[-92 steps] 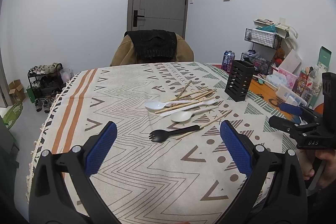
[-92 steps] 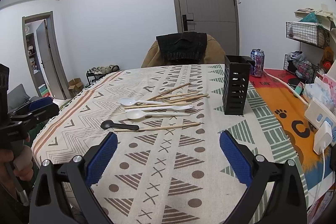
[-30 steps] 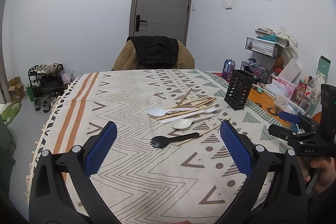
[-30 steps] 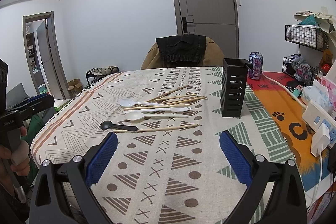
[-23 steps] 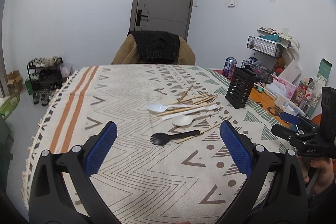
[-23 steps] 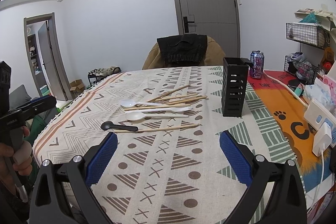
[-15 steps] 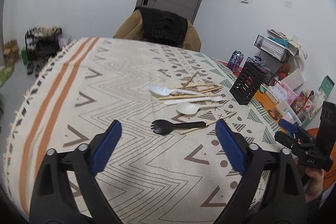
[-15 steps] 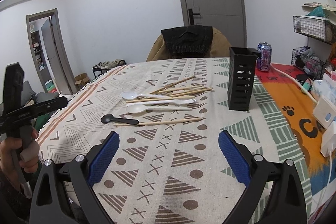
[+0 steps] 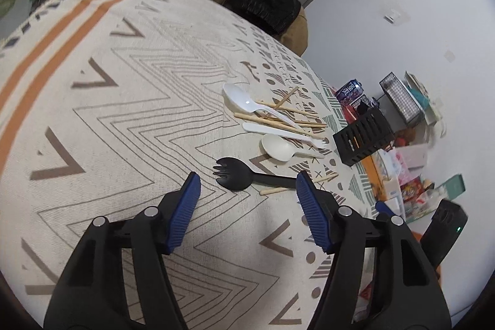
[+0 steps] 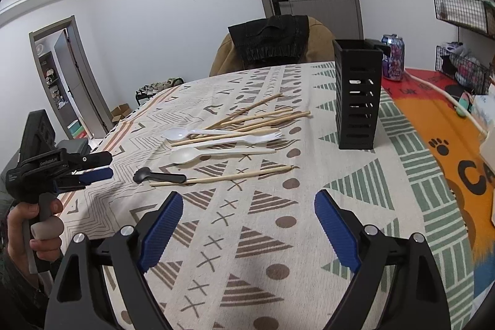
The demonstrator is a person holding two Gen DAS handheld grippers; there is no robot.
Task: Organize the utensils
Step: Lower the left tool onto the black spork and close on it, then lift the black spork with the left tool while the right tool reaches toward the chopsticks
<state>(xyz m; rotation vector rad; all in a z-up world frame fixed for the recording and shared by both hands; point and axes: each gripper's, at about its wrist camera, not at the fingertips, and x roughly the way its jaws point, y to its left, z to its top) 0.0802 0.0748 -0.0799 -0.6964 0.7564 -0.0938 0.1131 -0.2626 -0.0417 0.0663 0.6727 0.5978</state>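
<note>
**Loose utensils on patterned tabletop, both grippers empty**

Tabletop [image 10: 278,237]: covered with a cream cloth printed with chevrons, triangles, crosses and dots.

Black spork [image 9: 238,177]: flat on the cloth, tines toward 9 o'clock in the left wrist view, handle running to 3 o'clock. It lies just ahead of the left gripper's tips.

Cream spoon [image 9: 278,147]: just beyond the spork at 1 o'clock from it, bowl up.

White spoon [image 9: 244,98] and white fork [image 9: 278,132]: farther on, lying among a loose bundle of wooden chopsticks [image 9: 278,121], some crossing the spoon's handle.

Single chopstick [image 10: 222,177]: lies apart from the bundle, close beside the spork's handle; whether they touch is unclear.

Black slotted holder [image 10: 357,95]: upright at 1 o'clock in the right wrist view, well apart from the utensils.

Left gripper [image 9: 246,192]: jaws released and holding nothing; they have just been closing, with only bare cloth between the blue pads. Seen from the right wrist, it sits at 9 o'clock, gripped by a hand [image 10: 32,225].

Right gripper [image 10: 247,212]: jaws spread wide and empty, also narrowing slightly just now, above the cloth on the near side of the single chopstick.

Drink can [image 10: 393,57]: stands behind the holder.
</note>
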